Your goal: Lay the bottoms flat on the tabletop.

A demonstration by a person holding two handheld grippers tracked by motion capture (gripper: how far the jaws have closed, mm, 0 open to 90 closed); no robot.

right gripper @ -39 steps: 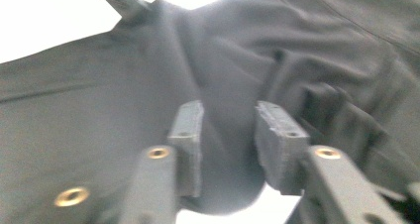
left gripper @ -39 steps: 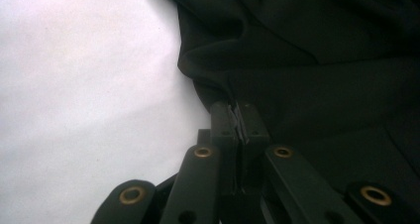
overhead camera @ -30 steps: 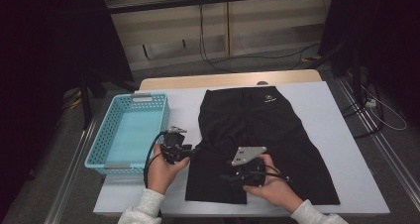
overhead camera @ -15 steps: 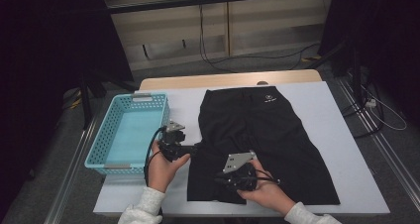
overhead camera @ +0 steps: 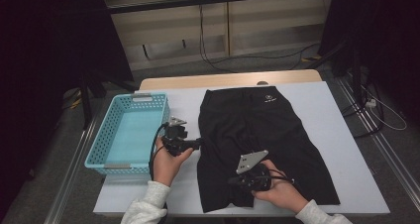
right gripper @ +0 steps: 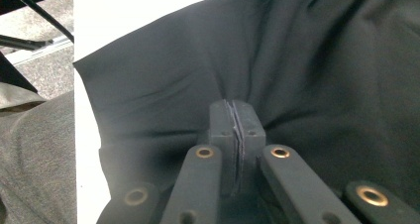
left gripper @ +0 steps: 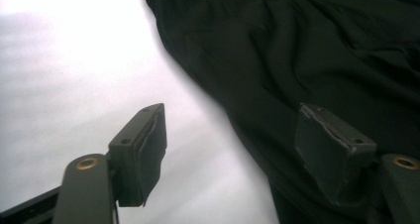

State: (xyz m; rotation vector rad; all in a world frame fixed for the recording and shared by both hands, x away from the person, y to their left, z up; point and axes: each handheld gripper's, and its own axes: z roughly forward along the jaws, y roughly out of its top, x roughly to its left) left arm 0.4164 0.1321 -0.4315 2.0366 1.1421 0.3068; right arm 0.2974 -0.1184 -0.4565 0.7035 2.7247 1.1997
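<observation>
Black shorts (overhead camera: pixel 257 140) lie flat on the white table (overhead camera: pixel 341 115), right of a blue basket (overhead camera: pixel 130 135). The right gripper (overhead camera: pixel 233 181) pinches a fold of the fabric near the hem, jaws clamped together. The left gripper (overhead camera: pixel 200 143) sits at the shorts' left edge, its jaws spread, having just been easing inward, one pad over the table, one over the cloth.
</observation>
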